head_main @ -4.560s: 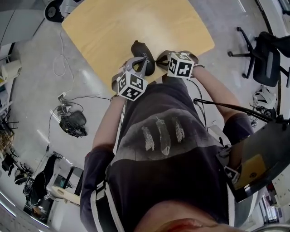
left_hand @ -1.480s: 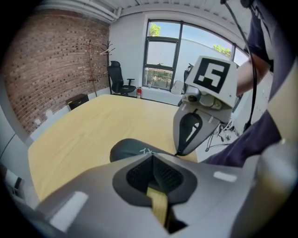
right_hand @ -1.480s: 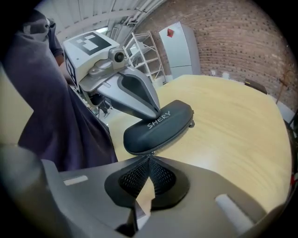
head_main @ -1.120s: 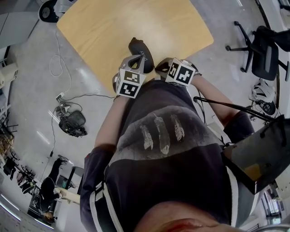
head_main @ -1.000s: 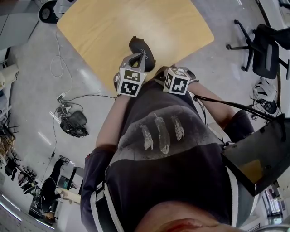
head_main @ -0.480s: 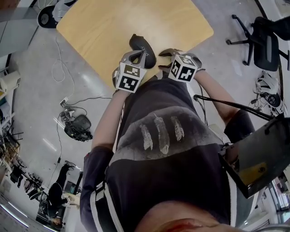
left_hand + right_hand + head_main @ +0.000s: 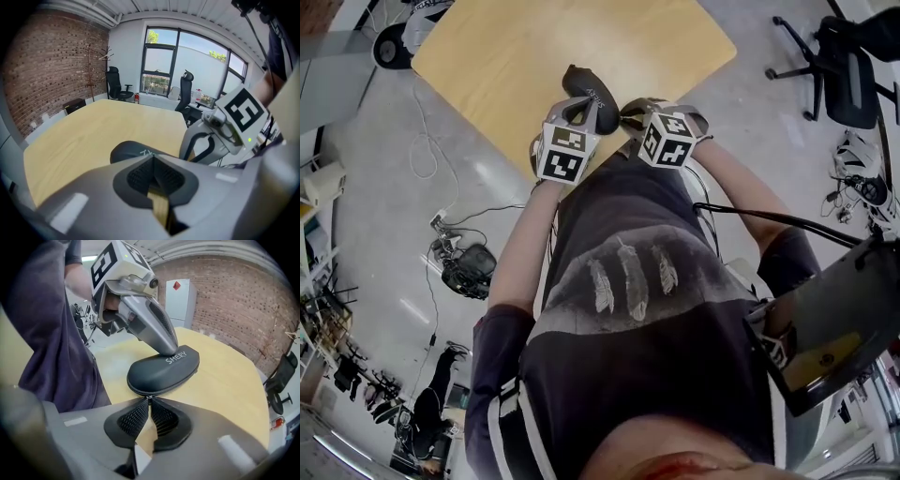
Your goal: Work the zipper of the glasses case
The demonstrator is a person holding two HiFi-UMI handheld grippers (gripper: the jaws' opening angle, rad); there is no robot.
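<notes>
Right gripper view shows the right hand-held gripper (image 7: 150,402) closing on the pull (image 7: 149,397) at the near end of the case (image 7: 159,371), which lies lengthwise ahead on the counter (image 7: 229,380), its top pressed by the clenched left hand-held gripper (image 7: 170,350).

We've got a pale wood counter (image 7: 581,56) on a shiny grey floor (image 7: 366,253). Beyond the counter: big bright windows (image 7: 187,61) and two black office chairs (image 7: 115,85). A brick wall (image 7: 42,70) runs along the counter's side, and cables (image 7: 422,141) trail on the floor beside it.
</notes>
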